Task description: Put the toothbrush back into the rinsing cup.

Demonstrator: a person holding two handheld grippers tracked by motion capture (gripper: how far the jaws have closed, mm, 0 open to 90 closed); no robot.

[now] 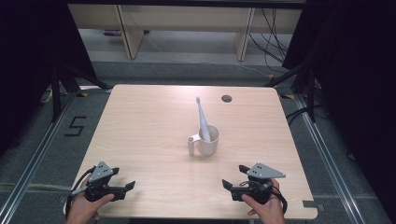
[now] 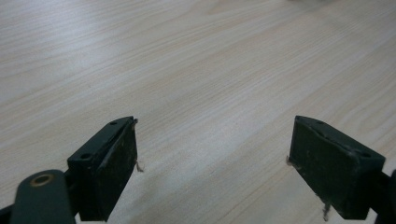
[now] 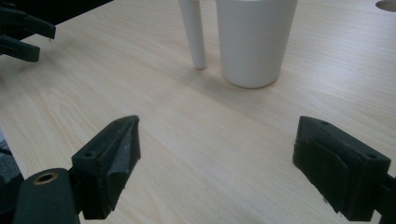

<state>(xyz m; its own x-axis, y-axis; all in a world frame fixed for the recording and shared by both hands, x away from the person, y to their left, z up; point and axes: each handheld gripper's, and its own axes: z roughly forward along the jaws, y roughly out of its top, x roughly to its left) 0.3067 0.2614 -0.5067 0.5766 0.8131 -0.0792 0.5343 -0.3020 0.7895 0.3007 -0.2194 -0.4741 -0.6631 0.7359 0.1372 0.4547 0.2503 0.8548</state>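
While the left gripper (image 1: pixel 125 185) gapes wide, the right gripper (image 1: pixel 235 176) (equally wide) faces the cup (image 1: pixel 208 140); toothbrush (image 1: pixel 202 118) inside.

Toothbrush (image 1: pixel 201 116) stands in cup (image 1: pixel 208 140) (mid-table (image 1: pixel 140 121)), tube (image 1: pixel 191 145) apparently touching its left.

Soft, even overhead light; dim surroundings, perhaps slightly blurred.

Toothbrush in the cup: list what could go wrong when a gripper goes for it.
1. The toothbrush leans on the rim of the light cup; a sideways pull may tip it.
2. The cup's handle faces the left gripper and could be knocked.
3. Both grippers, including the right gripper, are open and far back, so the reach is long.
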